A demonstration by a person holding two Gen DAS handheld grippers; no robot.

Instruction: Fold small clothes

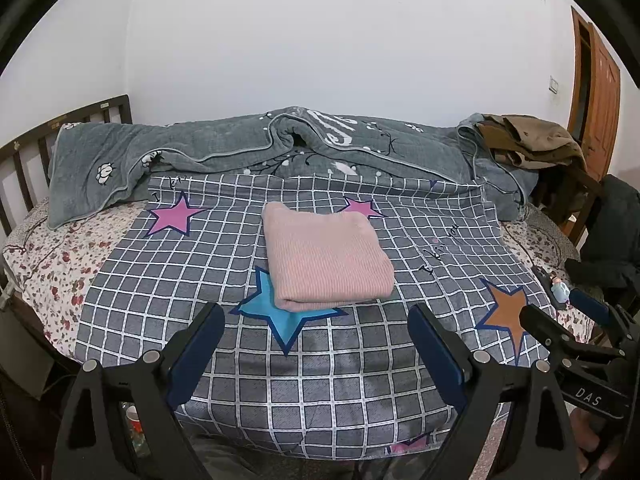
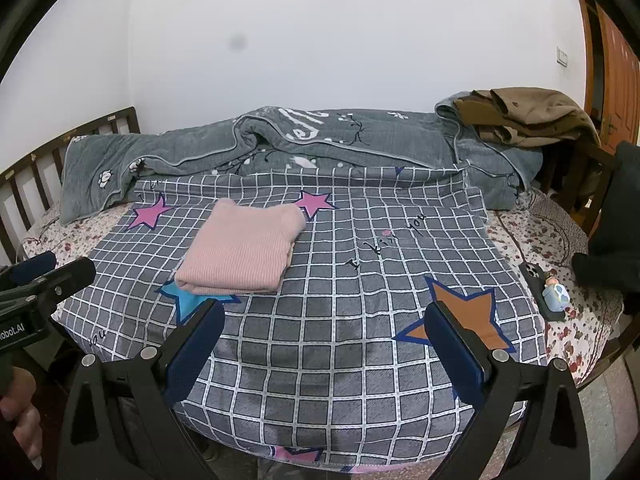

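Note:
A pink ribbed garment (image 1: 326,258) lies folded into a neat rectangle on the grey checked sheet with stars (image 1: 320,360); in the right wrist view the garment (image 2: 242,248) sits to the upper left. My left gripper (image 1: 316,314) hangs open above the sheet's near part, just short of the garment, with nothing between its blue pads. My right gripper (image 2: 326,312) is open too, to the right of the garment and apart from it. Each gripper shows at the other view's edge: the right gripper (image 1: 560,316) and the left gripper (image 2: 56,268).
A grey quilt (image 1: 240,148) is bunched along the far side of the bed. Brown clothes (image 1: 528,136) lie at the back right. A phone with a small figurine (image 2: 554,292) rests on the floral sheet at the right. A wooden headboard (image 1: 24,152) stands left, a door (image 1: 600,88) right.

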